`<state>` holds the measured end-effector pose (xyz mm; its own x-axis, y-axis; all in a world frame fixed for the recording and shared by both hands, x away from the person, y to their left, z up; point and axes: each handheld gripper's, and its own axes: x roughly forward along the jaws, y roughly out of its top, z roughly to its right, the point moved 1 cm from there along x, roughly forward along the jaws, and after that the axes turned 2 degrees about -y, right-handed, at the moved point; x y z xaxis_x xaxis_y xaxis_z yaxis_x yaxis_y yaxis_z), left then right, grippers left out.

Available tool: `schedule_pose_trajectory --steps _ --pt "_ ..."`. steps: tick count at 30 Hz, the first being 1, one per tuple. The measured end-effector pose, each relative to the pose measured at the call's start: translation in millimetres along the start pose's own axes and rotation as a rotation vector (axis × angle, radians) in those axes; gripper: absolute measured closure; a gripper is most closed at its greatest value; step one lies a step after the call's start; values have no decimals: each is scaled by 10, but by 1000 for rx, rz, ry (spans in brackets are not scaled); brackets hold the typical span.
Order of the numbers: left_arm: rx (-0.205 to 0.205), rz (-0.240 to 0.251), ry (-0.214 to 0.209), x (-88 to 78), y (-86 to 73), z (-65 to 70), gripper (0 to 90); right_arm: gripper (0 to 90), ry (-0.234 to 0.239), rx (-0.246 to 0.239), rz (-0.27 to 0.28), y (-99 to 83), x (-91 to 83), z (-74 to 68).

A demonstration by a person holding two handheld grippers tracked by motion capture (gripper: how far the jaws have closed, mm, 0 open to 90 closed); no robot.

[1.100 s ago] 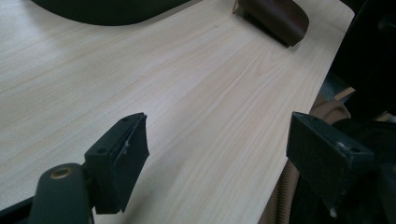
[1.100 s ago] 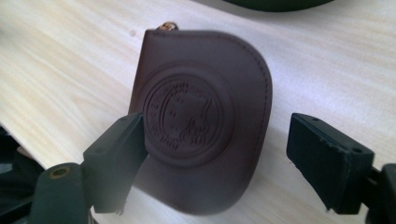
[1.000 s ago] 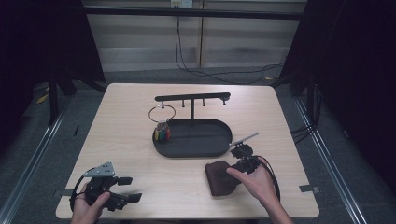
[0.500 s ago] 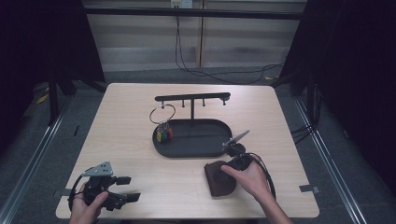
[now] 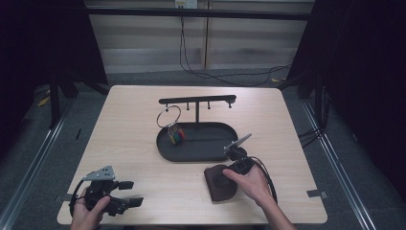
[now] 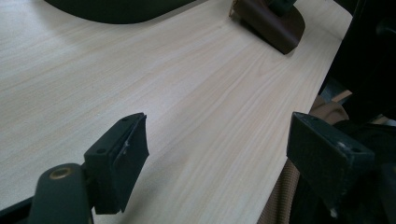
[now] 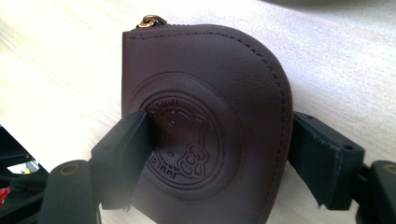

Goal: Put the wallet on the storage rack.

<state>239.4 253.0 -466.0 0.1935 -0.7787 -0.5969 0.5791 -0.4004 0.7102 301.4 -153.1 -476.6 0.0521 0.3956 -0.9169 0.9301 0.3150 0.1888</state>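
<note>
A dark brown leather pouch (image 5: 216, 188) with an embossed round emblem lies flat on the table, near the front, right of centre. My right gripper (image 5: 222, 179) is low over it and open. In the right gripper view the pouch (image 7: 210, 116) sits between the jaws: the left jaw overlaps its face and the right jaw stands at its curved edge. My left gripper (image 5: 131, 193) rests open at the table's front left corner with nothing between its fingers. In the left gripper view (image 6: 217, 140) the pouch (image 6: 275, 23) shows far off.
A black oval tray (image 5: 191, 158) sits mid-table with a black hanging rack (image 5: 196, 100) rising from it. A metal ring with several coloured keys (image 5: 174, 133) hangs from the rack's left end over the tray. Bare wood (image 5: 143, 158) lies between the two grippers.
My right gripper has shifted a little to the left and settled over the pouch, its grey top plate tilting. The left gripper has barely moved.
</note>
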Motion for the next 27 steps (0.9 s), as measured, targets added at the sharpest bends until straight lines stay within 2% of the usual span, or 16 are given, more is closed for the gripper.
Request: schedule_pose_trajectory --steps 6,10,13,15,21,24,27 --pt "-1 3 -1 -8 4 -15 205 261 -37 -3 3 -2 -23 -55" --pt "-1 6 -1 -19 1 -17 205 269 -39 -2 -6 11 -28 -55" --pt "1 -1 -2 -15 2 -21 205 381 -31 4 16 10 -72 -35" --pt "2 1 -3 -17 4 -18 205 423 -16 19 20 4 -103 1" --pt "0 5 1 -24 2 -23 205 433 -24 20 27 1 -110 -4" --pt "4 -2 -2 -20 2 -21 205 555 -10 19 49 4 -175 16" --pt "5 -1 -2 -17 6 -14 205 566 -1 28 49 -5 -189 34"
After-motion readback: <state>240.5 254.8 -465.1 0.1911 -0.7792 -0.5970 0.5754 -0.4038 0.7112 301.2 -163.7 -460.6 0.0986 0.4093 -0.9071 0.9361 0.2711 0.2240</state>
